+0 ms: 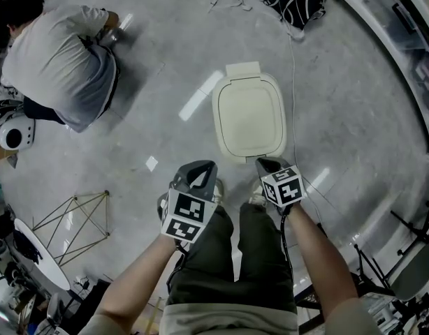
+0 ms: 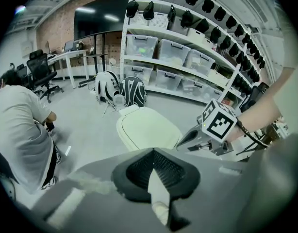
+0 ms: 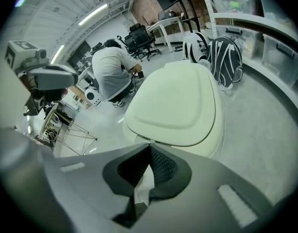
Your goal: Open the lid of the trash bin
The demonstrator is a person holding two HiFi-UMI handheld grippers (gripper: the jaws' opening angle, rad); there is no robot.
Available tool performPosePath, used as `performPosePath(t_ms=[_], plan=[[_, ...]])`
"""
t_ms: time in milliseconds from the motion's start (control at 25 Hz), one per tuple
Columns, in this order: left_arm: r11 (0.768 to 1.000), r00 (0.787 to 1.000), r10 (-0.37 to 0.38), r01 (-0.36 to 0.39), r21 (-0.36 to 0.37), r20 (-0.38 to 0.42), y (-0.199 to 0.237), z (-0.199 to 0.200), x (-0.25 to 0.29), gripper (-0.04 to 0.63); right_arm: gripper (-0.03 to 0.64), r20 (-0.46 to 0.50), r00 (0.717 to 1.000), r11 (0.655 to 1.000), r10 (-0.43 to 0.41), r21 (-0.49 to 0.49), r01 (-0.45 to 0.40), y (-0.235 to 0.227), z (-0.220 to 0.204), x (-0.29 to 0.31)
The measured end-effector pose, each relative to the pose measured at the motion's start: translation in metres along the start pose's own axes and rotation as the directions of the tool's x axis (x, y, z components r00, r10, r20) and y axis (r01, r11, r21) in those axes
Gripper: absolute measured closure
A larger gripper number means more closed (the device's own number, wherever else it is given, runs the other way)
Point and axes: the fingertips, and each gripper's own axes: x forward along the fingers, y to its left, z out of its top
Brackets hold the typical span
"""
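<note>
Head view, from the left: a person (image 1: 57, 61) crouches well off to the side, clear of my work. My left claw (image 1: 202, 166) hangs above the floor (image 1: 151, 124) just short of the trash bin (image 1: 232, 149), its jaws pressed together on nothing. In the left gripper view the bin sits ahead and slightly right of that claw, apart from it.

The lid (image 1: 249, 114) lies flat and closed. A tab (image 1: 242, 68) on its far side looks like the hinge, so I judge the near edge is the one to lift.

My right claw (image 1: 268, 163) is just beside that near edge, jaws also closed and empty. In the right gripper view the seam under the lid's lip (image 3: 161, 142) is right in front of the tips.

I would slip the right tips under the lip, or part the jaws slightly to pinch it. Then I would swing up and away in an arc about the hinge. The left claw could steady the bin's body, since a light bin may slide on this smooth floor.
</note>
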Motion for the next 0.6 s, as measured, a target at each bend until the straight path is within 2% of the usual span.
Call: performPosePath(t_ms=[120, 280, 600], plan=[[1.0, 1.0, 0.0, 0.0, -0.01, -0.01, -0.002, -0.005, -0.001, 0.593, 0.614, 0.001, 1.0, 1.0, 0.008, -0.021, -0.008, -0.001, -0.001, 0.001], [1.0, 1.0, -0.003, 0.002, -0.019, -0.016, -0.005, -0.01, -0.005, 0.594, 0.614, 0.001, 1.0, 0.999, -0.022, -0.05, 0.022, -0.001, -0.004, 0.001], [1.0, 1.0, 0.012, -0.013, -0.02, -0.011, -0.001, -0.008, -0.02, 0.594, 0.614, 0.018, 0.997, 0.997, -0.071, -0.03, 0.072, -0.001, -0.003, 0.001]])
